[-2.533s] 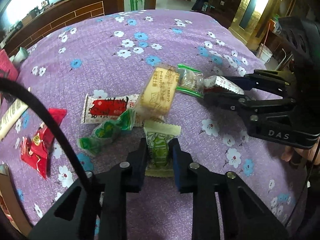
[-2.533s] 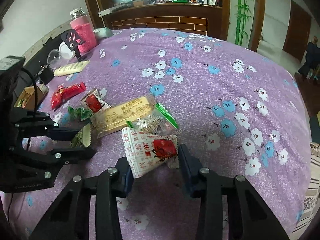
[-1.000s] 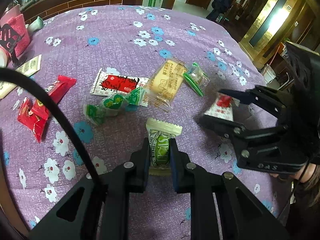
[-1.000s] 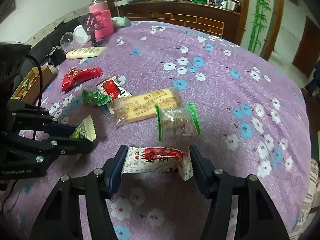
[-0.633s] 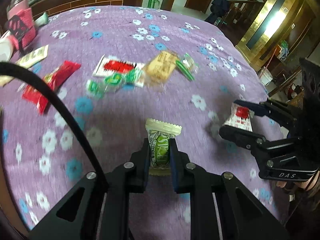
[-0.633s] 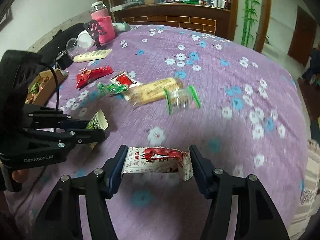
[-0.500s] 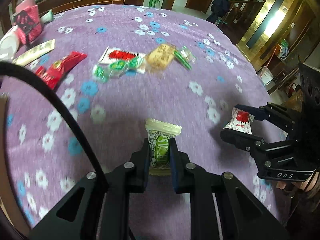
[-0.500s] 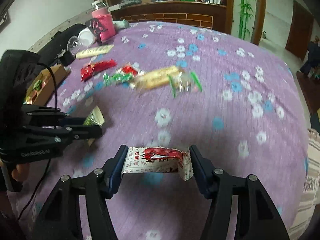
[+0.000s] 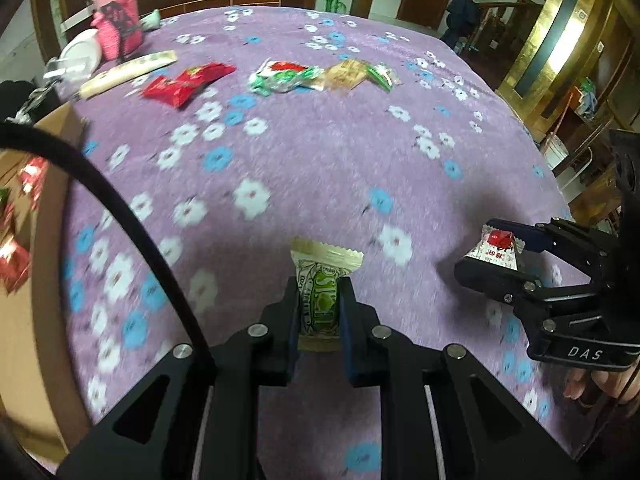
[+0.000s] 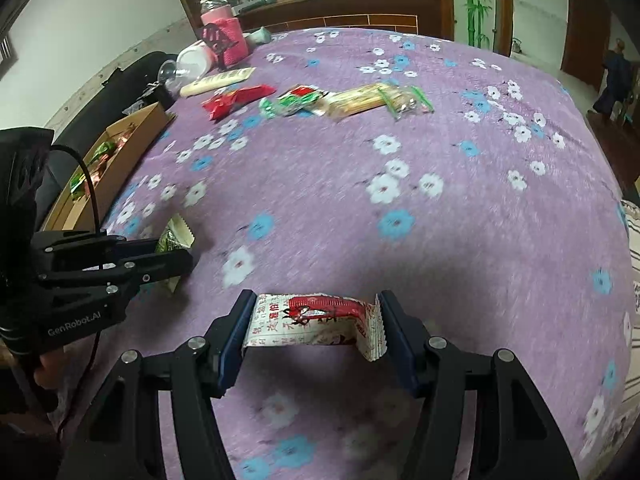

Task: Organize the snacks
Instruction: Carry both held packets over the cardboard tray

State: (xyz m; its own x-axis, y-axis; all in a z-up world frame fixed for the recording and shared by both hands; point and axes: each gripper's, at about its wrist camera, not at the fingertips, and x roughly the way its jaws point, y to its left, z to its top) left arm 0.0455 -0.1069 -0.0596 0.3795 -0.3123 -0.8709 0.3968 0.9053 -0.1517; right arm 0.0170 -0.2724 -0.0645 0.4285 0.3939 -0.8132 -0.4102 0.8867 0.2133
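Purple tablecloth [image 10: 460, 208] with white and blue flowers over a round table, wooden counter and bamboo decor behind. Left gripper [image 9: 320, 312] clamped narrow on a green-and-gold snack packet [image 9: 322, 280], held upright above the cloth, crimped top edge poking out past the fingertips. Right gripper [image 10: 316, 328] closed at a medium width on a white-and-red snack packet [image 10: 316, 322], stretched flat across the gap, one crimped end folded against the right finger. Both packets lifted clear of the cloth, side by side but well apart. At the far side, a loose cluster of snacks: red packet [image 10: 236, 100], green candy wrappers [image 10: 288, 105], long beige biscuit pack [image 10: 356, 101], clear green-edged packet [image 10: 406, 100]. Along the left edge, a cardboard box [image 10: 132, 128] with a few wrapped snacks inside. Beyond it, a pink-sleeved jar [image 10: 222, 36] and a white cup [image 10: 196, 58] on its side.
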